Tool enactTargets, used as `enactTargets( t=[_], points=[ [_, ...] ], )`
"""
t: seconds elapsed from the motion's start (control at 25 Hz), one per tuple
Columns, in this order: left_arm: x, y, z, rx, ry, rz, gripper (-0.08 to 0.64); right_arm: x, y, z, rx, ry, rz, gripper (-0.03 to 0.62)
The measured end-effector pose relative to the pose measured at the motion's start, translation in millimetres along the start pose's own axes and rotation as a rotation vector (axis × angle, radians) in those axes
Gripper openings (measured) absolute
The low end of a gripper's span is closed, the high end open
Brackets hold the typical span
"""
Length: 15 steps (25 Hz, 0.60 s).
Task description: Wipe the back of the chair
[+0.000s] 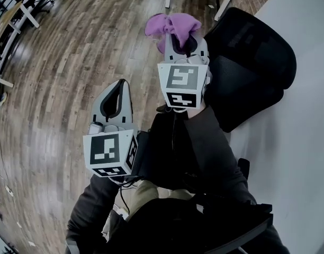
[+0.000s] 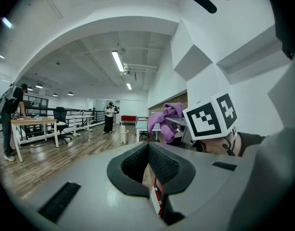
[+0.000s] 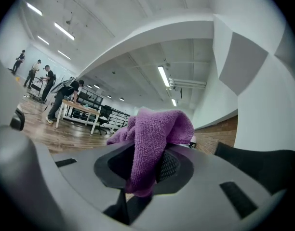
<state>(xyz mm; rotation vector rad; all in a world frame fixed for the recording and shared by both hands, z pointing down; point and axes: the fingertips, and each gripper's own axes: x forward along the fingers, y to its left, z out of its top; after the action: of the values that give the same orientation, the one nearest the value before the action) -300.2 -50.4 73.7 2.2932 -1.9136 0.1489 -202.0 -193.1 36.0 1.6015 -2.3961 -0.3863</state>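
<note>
Chair [image 1: 254,62], black, fills the upper right of the head view, with a white surface [image 1: 302,142] along its right side. From the left, white-legged desks [image 1: 16,15] stand on the wooden floor [image 1: 72,67], well apart from everything else.

Next is the left gripper [image 1: 120,85], pointing forward over the floor with its jaws pressed together on nothing. The left cube [image 1: 110,153] carries black-and-white square markers and no words. In the left gripper view a small red-and-white sticker [image 2: 157,196] sits just below the pads (its print is too small to read). The dark left sleeve [image 1: 93,205] is bent close to the body, so that gripper sits low and near.

Further right, the right gripper [image 1: 183,41] is held farther ahead, with the dark right sleeve [image 1: 207,142] stretched toward the chair. Its jaws are clamped on a purple cloth [image 1: 170,24], which bunches above the tips. In the right gripper view the cloth hangs down between the pads. The right cube [image 1: 182,86] likewise shows only square markers, nothing that reads as writing.

In the head view the cloth lies just beside the chair's left edge. The right gripper view puts the chair off to the right, apart from the cloth.
</note>
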Motion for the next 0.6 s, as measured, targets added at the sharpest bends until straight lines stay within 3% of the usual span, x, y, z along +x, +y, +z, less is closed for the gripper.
enactTargets(
  t=[0.28, 0.44, 0.6],
  points=[
    [-15.5, 14.5, 26.8, 0.022, -0.038, 0.063, 0.009, 1.3, 5.8, 45.8, -0.004, -0.084, 0.029, 0.081],
    [-17.2, 2.6, 34.6, 0.036, -0.045, 0.049, 0.009, -7.5, -5.6, 54.5, -0.021, -0.099, 0.016, 0.081],
    [-12.0, -24.3, 31.3, 0.046, -0.047, 0.003, 0.009, -24.1, -26.6, 39.7, -0.011, -0.089, -0.016, 0.081]
  ],
)
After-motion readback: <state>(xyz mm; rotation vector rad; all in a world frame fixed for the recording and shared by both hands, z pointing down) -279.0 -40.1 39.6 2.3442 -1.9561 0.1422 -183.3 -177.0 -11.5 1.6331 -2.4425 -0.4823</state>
